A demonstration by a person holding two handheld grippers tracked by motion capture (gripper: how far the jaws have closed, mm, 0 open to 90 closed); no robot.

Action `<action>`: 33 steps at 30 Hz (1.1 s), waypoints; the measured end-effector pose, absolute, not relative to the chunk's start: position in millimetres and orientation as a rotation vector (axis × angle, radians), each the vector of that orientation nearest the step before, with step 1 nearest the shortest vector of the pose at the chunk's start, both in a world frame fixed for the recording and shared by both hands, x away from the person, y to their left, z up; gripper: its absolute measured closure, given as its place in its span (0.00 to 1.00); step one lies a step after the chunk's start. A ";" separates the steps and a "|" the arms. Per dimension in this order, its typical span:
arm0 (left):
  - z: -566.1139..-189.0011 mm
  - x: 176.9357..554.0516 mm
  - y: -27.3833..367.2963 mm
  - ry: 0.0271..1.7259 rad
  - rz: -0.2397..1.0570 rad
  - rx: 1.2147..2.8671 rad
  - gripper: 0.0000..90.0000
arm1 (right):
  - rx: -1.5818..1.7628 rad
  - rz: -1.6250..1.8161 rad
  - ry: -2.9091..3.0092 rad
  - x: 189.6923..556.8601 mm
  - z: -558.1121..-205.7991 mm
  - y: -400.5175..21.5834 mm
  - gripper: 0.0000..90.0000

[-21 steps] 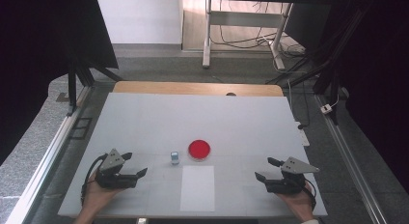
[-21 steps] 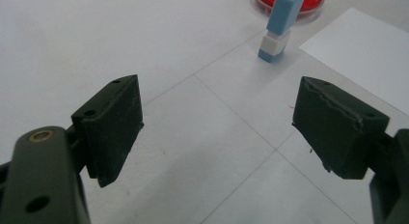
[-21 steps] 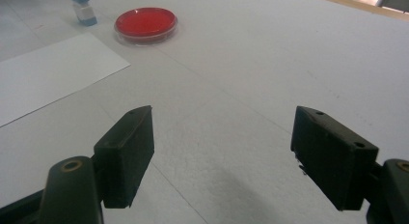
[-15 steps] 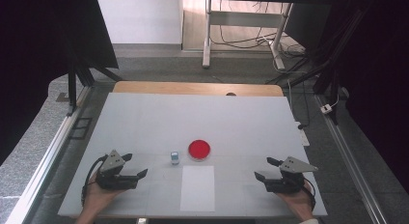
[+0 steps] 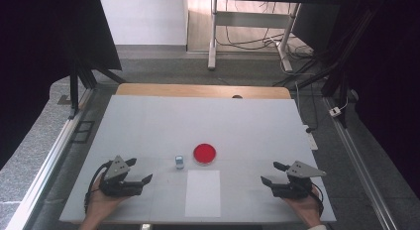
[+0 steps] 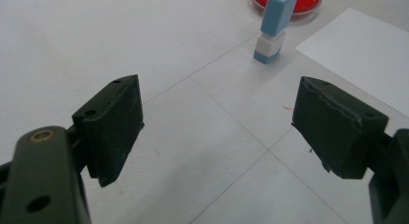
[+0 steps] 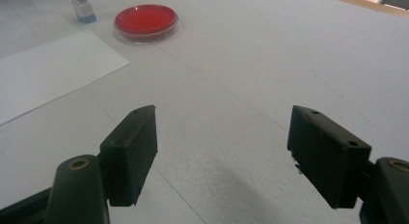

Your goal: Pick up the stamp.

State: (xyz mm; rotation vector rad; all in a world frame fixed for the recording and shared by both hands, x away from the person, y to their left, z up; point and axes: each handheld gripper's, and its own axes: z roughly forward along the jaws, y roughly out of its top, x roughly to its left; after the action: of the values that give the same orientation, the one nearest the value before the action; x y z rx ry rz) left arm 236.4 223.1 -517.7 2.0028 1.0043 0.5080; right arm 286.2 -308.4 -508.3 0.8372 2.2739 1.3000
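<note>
A round red dish (image 5: 204, 153) lies near the middle of the white table (image 5: 208, 118), also seen as the red dish (image 7: 145, 21) and red dish (image 6: 308, 1). Just left of it stands a small blue-and-white block (image 5: 179, 162), upright in the left gripper view (image 6: 274, 28) and at the top edge of the right gripper view (image 7: 83, 7). A white paper sheet (image 5: 203, 192) lies in front of them. My left gripper (image 5: 139, 171) rests at the front left, open and empty (image 6: 217, 122). My right gripper (image 5: 271, 173) rests at the front right, open and empty (image 7: 222, 151).
A wooden strip (image 5: 203, 90) borders the table's far edge. Beyond it are a metal desk frame (image 5: 213, 36) and floor cables (image 5: 297, 46). Dark curtains hang at both sides. Metal rails run along the table's left and right.
</note>
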 end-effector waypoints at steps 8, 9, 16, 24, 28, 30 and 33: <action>-514.7 237.6 222.9 0.970 0.523 2.021 0.23 | 0.861 1.281 2.277 289.5 -509.0 -308.8 0.30; -513.8 237.5 223.1 0.969 0.524 2.020 0.23 | 0.861 1.282 2.278 290.0 -509.4 -308.5 0.30; -504.1 243.9 221.4 0.907 0.532 2.027 0.24 | 0.861 1.271 2.281 289.6 -511.3 -308.0 0.30; -492.2 252.0 213.1 0.861 0.528 2.039 0.25 | 0.860 1.263 2.287 289.7 -510.9 -309.0 0.30; -484.0 257.1 207.9 0.835 0.513 2.047 0.25 | 0.862 1.272 2.280 290.1 -511.7 -308.3 0.30; -482.1 258.1 206.7 0.827 0.508 2.051 0.25 | 0.863 1.272 2.281 290.3 -511.8 -308.0 0.30; -478.2 261.2 201.8 0.792 0.497 2.076 0.26 | 0.864 1.271 2.286 290.7 -511.6 -308.0 0.30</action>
State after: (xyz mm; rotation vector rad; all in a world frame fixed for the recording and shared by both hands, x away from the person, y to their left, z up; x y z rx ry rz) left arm 261.2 201.8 -478.2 2.0762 0.7922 0.4970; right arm 290.7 -308.0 -511.6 0.8635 2.2860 1.2712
